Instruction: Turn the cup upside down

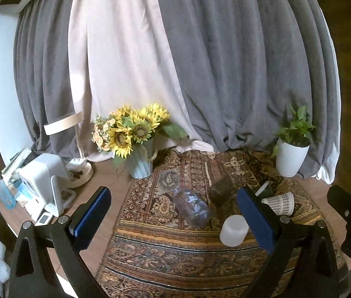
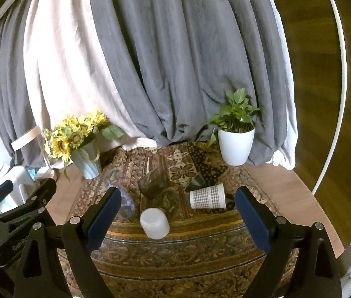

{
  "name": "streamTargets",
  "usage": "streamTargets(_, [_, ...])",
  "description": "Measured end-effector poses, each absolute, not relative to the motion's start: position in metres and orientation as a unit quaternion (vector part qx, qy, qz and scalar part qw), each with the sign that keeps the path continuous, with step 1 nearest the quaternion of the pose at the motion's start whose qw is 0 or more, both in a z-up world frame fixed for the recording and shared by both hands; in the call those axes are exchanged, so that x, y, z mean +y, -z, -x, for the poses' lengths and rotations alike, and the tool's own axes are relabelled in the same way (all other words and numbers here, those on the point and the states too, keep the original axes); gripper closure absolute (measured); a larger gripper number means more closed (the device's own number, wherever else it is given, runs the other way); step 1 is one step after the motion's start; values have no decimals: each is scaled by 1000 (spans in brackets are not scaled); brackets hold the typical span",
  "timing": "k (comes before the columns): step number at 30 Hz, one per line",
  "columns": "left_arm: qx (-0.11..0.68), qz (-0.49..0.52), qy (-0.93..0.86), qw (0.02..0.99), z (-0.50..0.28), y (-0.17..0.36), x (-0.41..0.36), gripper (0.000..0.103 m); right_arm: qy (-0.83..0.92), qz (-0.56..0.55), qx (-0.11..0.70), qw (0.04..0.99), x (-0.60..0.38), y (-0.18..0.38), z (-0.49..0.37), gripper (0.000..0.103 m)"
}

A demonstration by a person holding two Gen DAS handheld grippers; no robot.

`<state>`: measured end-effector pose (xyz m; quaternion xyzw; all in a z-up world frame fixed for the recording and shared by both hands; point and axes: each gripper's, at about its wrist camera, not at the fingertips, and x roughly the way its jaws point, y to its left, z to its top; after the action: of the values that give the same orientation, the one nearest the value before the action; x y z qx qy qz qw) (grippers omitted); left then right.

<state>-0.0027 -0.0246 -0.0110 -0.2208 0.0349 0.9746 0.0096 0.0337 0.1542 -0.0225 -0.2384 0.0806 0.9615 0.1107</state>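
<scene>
- A wooden desk (image 2: pixel 297 188) carries a patterned rug (image 2: pixel 175 255); several cups lie or stand on it.
- A white cup (image 2: pixel 154 223) stands near the middle of the rug, towards the front edge. Its closed end faces up, so it looks already turned over.
- A checked paper cup (image 2: pixel 207 196) lies on its side nearer the desk's right edge, mouth to the right.
- A dark cup (image 2: pixel 153 182) lies tilted behind them, a black cup (image 2: pixel 195 182) is just beside the checked one, and a clear blue cup (image 1: pixel 191 207) lies on its side to the left.
- The left claw (image 1: pixel 175 221) is wide open and empty, above the rug's front.
- The right claw (image 2: pixel 178 218) is also wide open and empty, with the white cup between its fingers in view but not touched.
- Judging by this, the step is the approach: no cup is gripped yet.
- Next move likely calls for choosing a lying cup, closing on its wall, and turning it mouth down.
</scene>
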Motion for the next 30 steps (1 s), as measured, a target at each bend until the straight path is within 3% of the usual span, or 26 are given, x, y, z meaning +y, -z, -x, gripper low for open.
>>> streamTargets(30, [33,215,-976,17,5,8,-28,0,-963,233,76,117,142,19,-32,10])
